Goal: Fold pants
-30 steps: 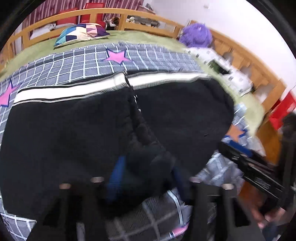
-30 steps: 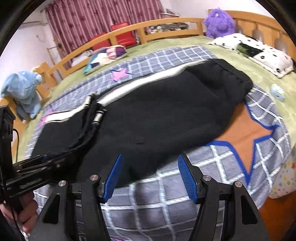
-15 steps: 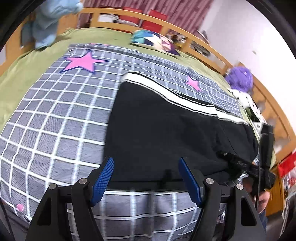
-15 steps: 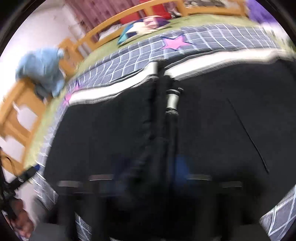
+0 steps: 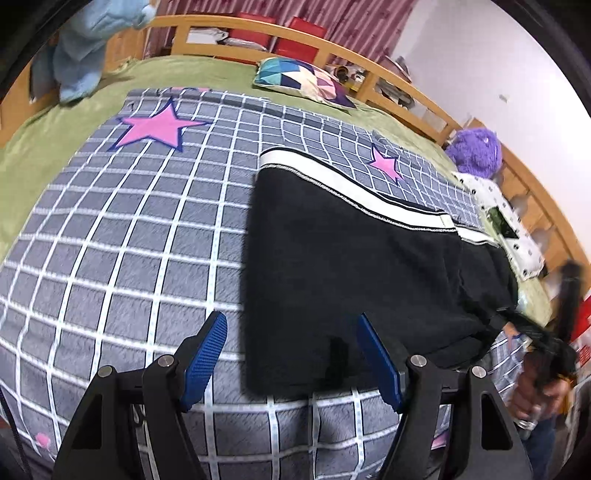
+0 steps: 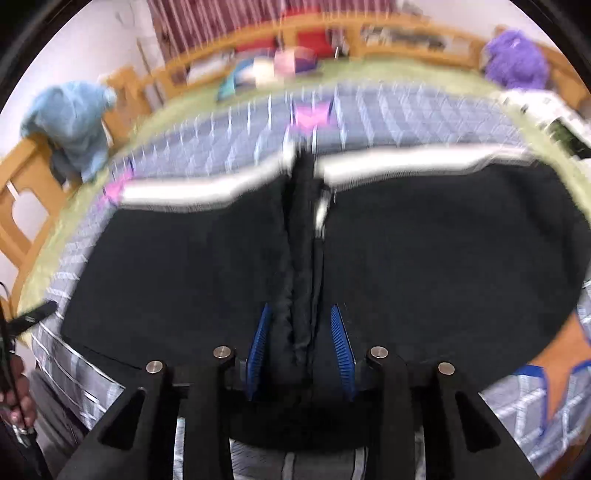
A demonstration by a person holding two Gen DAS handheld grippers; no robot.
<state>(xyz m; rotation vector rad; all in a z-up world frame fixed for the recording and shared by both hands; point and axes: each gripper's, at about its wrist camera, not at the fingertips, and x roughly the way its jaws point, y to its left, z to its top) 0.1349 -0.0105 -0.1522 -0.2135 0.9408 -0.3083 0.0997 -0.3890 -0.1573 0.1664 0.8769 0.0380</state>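
Note:
The black pants (image 5: 354,266) with a white side stripe (image 5: 354,188) lie flat on the grey checked blanket (image 5: 129,240). My left gripper (image 5: 291,354) is open and empty, just above the near left corner of the pants. In the right wrist view the pants (image 6: 443,266) fill the frame. My right gripper (image 6: 300,349) is closed down on the bunched middle fold of the pants (image 6: 303,280), with fabric between the blue pads (image 6: 340,343). The view is motion-blurred.
A patchwork cushion (image 5: 303,79), a purple plush toy (image 5: 476,151) and a spotted white pillow (image 5: 506,225) lie on the green bed. A blue cloth (image 6: 70,122) hangs on the wooden bed rail (image 5: 207,33). The other hand shows at the right (image 5: 539,384).
My left gripper let go of the pants' middle and swung to the left corner. My right gripper moved from the blanket edge onto the middle fold and closed on it.

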